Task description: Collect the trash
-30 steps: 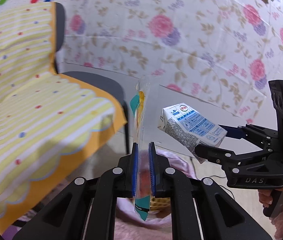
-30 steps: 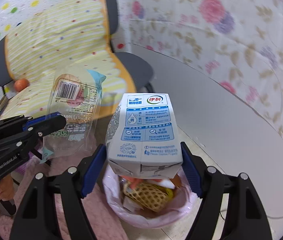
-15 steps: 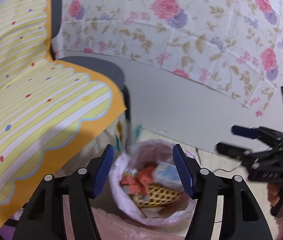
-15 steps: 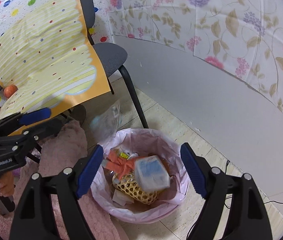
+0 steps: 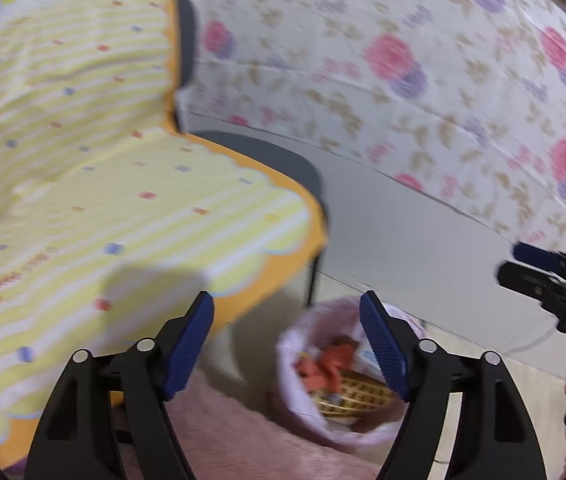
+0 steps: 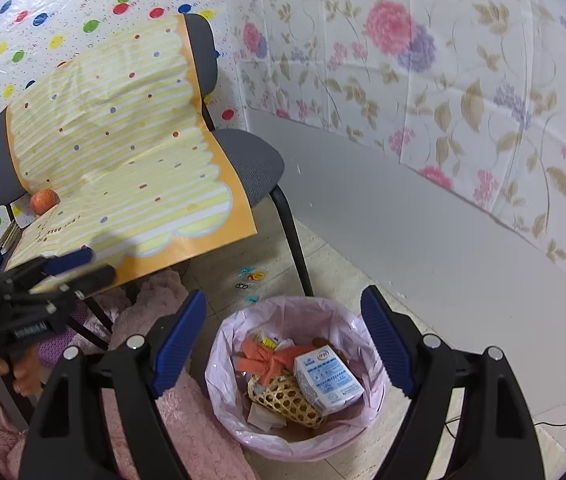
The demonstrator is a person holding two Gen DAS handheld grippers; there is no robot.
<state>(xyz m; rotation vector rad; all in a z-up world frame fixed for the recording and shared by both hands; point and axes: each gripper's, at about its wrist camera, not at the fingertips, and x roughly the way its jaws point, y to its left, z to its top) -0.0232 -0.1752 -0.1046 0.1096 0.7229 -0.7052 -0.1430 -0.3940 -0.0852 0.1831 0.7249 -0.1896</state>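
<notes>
A pink-lined trash bin (image 6: 223,336) stands on the floor right under my right gripper (image 6: 283,296), which is open and holds nothing. In the bin lie a white and blue milk carton (image 6: 329,378), a woven basket (image 6: 283,400) and an orange ribbon (image 6: 267,360). My left gripper (image 5: 286,300) is opening its jaws with nothing between them; the bin (image 5: 287,356) shows blurred below its right finger. Each gripper shows in the other's view: the left gripper (image 6: 101,266) at the left, the right gripper (image 5: 513,262) at the right. I cannot make out the clear wrapper.
A grey chair (image 6: 251,160) draped with a yellow striped sheet (image 6: 123,152) stands left of the bin, with an orange ball (image 6: 44,201) on it. Pink fluffy fabric (image 6: 139,320) lies by the chair legs. Small scraps (image 6: 251,276) dot the floor. A grey baseboard (image 6: 403,232) runs behind.
Both grippers let go: the milk carton dropped from the right one into the bin, and the clear wrapper fell from the left one. The left view has swung toward the chair.
</notes>
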